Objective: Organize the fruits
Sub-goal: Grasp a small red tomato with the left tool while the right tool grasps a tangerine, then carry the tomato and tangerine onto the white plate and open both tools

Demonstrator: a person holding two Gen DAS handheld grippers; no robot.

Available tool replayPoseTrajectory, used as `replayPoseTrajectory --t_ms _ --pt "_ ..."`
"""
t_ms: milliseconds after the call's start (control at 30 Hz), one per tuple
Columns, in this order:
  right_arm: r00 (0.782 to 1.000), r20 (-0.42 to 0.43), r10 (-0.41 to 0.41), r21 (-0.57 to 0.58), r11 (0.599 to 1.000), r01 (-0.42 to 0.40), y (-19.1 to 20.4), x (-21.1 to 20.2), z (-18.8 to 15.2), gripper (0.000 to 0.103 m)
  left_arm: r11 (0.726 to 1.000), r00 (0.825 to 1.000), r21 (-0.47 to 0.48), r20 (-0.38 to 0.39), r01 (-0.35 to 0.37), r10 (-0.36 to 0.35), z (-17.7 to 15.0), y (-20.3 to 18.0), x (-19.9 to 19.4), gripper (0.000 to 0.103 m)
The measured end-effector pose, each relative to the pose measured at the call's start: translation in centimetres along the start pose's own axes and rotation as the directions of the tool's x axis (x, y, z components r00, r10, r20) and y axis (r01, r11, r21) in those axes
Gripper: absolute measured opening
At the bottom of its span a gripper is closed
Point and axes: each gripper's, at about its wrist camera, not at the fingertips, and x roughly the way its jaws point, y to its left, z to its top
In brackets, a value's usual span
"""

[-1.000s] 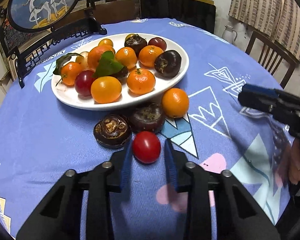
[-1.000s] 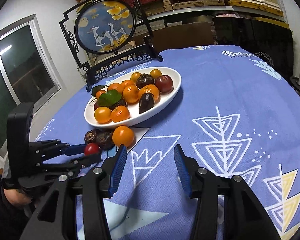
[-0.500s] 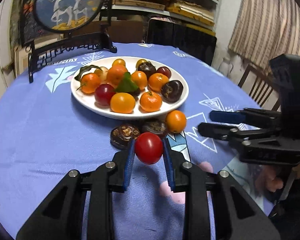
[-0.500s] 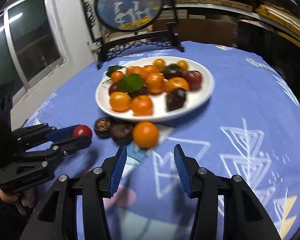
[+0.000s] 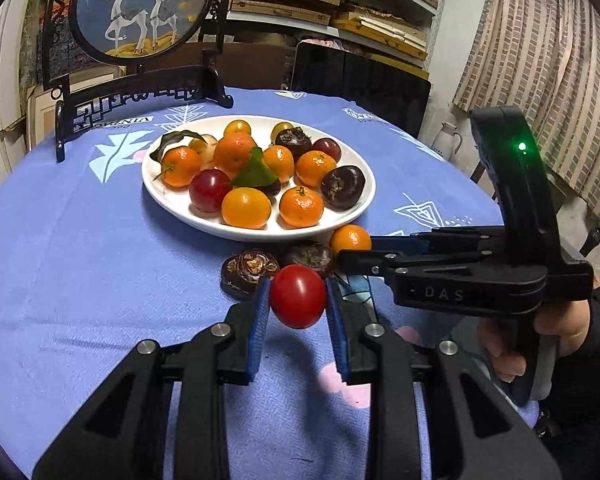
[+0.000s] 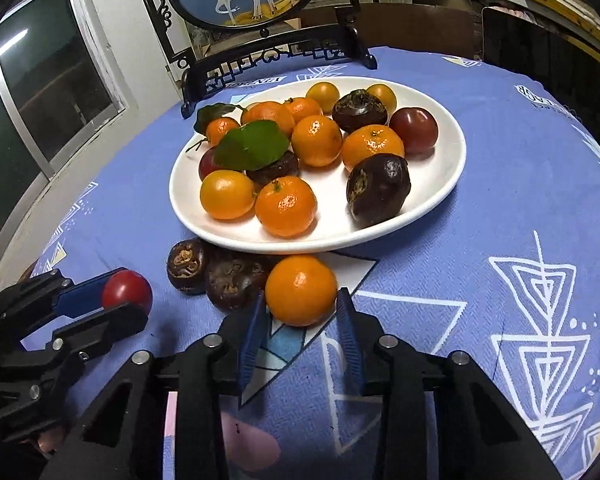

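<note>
Our left gripper (image 5: 298,300) is clamped on a red cherry tomato (image 5: 298,295), lifted clear of the blue tablecloth (image 5: 80,260). It looks thin-skinned and soft, so we judge a light squeeze across its widest part is enough. Our right gripper (image 6: 300,312) is spread wide, its jaws flanking a loose mandarin (image 6: 300,290) on the cloth without pinching it — firmer and slightly springy, best taken across its middle. Beside it lie two dark wrinkled fruits (image 6: 220,276), touching each other, just in front of the white plate (image 6: 440,184) piled with fruit.
</note>
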Motion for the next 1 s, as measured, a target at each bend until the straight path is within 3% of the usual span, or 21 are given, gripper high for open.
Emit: replayPoseTrajectory --t_ms 533,1000 --pt "0.999 0.027 -0.026 -0.027 0.999 0.026 0.9 -0.7 -0.2 0.037 1.000 1.000 -0.002 -0.012 -0.018 0.018 0.0 0.1 0.2 0.027" --pt "0.995 0.099 0.013 0.026 1.000 -0.015 -1.8 -6.9 -4.2 0.037 0.999 1.000 -0.031 0.004 -0.009 0.009 -0.3 0.7 -0.6 0.027"
